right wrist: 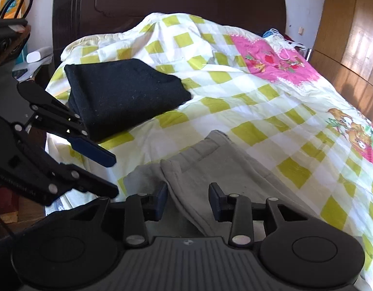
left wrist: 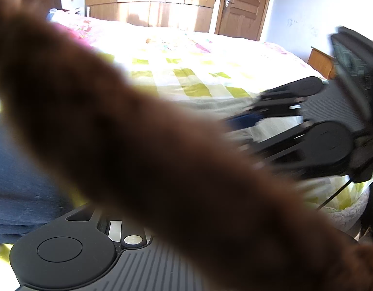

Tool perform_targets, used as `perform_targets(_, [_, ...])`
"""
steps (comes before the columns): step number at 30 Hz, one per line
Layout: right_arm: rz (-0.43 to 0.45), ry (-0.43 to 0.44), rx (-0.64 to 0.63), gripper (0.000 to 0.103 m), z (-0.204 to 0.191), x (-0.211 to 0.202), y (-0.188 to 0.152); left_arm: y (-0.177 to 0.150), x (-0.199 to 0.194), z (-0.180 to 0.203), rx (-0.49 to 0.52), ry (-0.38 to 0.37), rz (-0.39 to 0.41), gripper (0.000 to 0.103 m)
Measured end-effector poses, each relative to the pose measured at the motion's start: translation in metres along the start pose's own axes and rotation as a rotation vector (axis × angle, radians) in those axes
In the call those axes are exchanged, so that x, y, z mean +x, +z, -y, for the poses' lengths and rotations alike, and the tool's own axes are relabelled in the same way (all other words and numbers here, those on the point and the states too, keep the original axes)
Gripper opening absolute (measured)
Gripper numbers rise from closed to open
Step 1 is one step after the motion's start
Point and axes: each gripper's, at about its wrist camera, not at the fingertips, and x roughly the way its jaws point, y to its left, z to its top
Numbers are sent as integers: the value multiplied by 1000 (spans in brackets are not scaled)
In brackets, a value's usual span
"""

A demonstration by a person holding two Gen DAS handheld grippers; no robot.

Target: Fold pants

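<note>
right gripper (right wrist: 187, 200) jaws apart, straddling the grey pants (right wrist: 210, 167) edge without pinching, lined up for a grab. left gripper (right wrist: 106, 169) at 9 o'clock looks part open, empty. folded black garment (right wrist: 123, 97) parked at 11 on the bed (right wrist: 271, 111), out of the way.

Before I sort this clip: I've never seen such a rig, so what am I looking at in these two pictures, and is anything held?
A person holds hand-held tongs in each hand; there is no robot arm. Each picture comes from a wide-angle camera on one pair, looking along its fingers. The right camera shows the right tongs open over grey pants on a checked bed cover, the pads not pressing the cloth. A folded black garment lies further back. The left tongs, at that picture's left, look open and empty. A blurred brown shape blocks most of the left camera; I cannot tell what it is.
</note>
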Motion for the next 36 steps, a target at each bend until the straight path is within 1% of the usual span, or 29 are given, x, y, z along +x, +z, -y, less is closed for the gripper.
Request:
perform_targets(3, [-1, -90, 70, 51, 29, -23, -14, 8, -7, -2, -3, 26, 18, 38])
perform_targets(6, [-43, -247, 150, 51, 66, -42, -34, 22, -9, 5, 7, 26, 54, 38])
perform_targets(8, [-98, -341, 238, 51, 96, -50, -53, 33, -5, 15, 22, -7, 77, 40])
perform_targets(10, [-144, -439, 352, 52, 126, -63, -74, 44, 8, 30, 45, -46, 93, 44])
perform_targets(12, [-178, -484, 474, 53, 150, -76, -97, 56, 28, 49, 75, -91, 99, 45])
perform_targets(14, [-195, -439, 598, 53, 166, -86, -118, 68, 54, 71, 107, -159, 77, 45])
perform_targets(15, [-194, -387, 681, 53, 174, -93, -131, 73, 67, 81, 122, -190, 54, 45])
perform_targets(17, [-200, -308, 759, 53, 180, -99, -149, 80, 91, 98, 172, -220, 2, 45])
perform_targets(18, [-191, -282, 792, 54, 182, -103, -158, 81, 102, 107, 217, -225, -39, 45])
perform_targets(20, [-159, -213, 859, 55, 188, -109, -172, 79, 119, 116, 285, -219, -152, 45])
perform_targets(22, [-122, -135, 935, 57, 195, -114, -181, 69, 125, 120, 344, -214, -241, 45])
perform_targets(24, [-87, -34, 1026, 59, 204, -110, -190, 62, 124, 123, 373, -211, -286, 46])
perform_targets(26, [-71, 18, 1088, 59, 207, -105, -195, 60, 119, 122, 359, -204, -300, 47])
perform_targets(27, [-62, 24, 1102, 45, 207, -102, -197, 62, 118, 122, 346, -198, -300, 48])
perform_targets(28, [-74, 21, 1102, 25, 207, -99, -196, 62, 118, 123, 337, -193, -299, 48])
perform_targets(29, [-79, 25, 1111, 25, 209, -99, -197, 65, 120, 126, 331, -189, -298, 48])
perform_targets(30, [-65, 34, 1114, 24, 210, -103, -198, 65, 121, 129, 329, -186, -297, 48])
perform_targets(31, [-58, 25, 1100, 23, 211, -109, -198, 68, 122, 135, 332, -187, -296, 48])
perform_targets(33, [-58, -24, 1057, 21, 214, -124, -200, 71, 121, 148, 349, -209, -283, 48])
perform_targets(34, [-58, -34, 1057, 20, 216, -131, -203, 72, 120, 154, 355, -223, -274, 48])
perform_targets(36, [-74, -110, 1042, 20, 222, -147, -209, 77, 120, 169, 356, -272, -241, 48])
